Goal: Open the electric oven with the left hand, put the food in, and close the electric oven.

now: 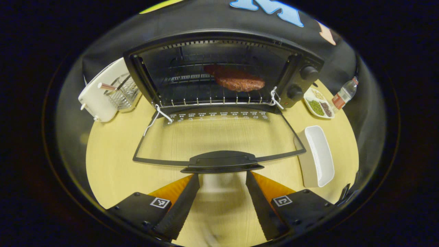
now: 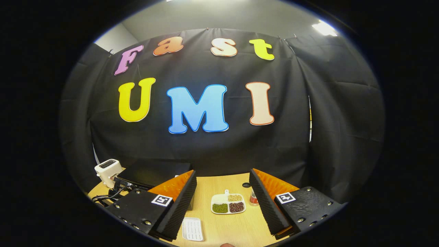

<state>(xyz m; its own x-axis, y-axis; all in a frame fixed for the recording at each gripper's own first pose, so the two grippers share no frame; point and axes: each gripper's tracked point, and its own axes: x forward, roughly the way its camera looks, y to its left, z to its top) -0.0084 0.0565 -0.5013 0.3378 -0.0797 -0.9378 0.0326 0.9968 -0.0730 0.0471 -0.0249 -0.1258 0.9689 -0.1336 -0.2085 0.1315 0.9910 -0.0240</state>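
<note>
**Door down, food inside, time to shut it**

Just in front of the oven door's handle [image 1: 222, 161] sits my left gripper [image 1: 222, 192]. Its two fingers are spread wide apart and they hold nothing. The handle is close ahead of the tips, in line with the gap between them, but I see no touch yet.

The electric oven [image 1: 223, 68] stands at the back of the table [image 1: 109, 164]. Its glass door [image 1: 219, 137] lies folded down flat toward me, with the handle on the near edge. The food [image 1: 236, 80], a flat brown patty, rests on the wire rack inside, a bit toward the knob side. So I judge the food step is done and only closing is left.

I think the door will feel stiff and a bit heavy, since it is glass in a metal frame and swings on a hinge at the oven's mouth. Glass can be slippery and can crack, so I would take hold at the handle, in its middle, not on the pane. The handle's long way runs side to side across the oven front, and the door points out from the oven toward my gripper.

Beside the door, on the knob side, lies a white tray [image 1: 319, 156].

My right gripper [image 2: 223, 202] is held up, away from the oven. It is wide open too, with nothing in it.
</note>
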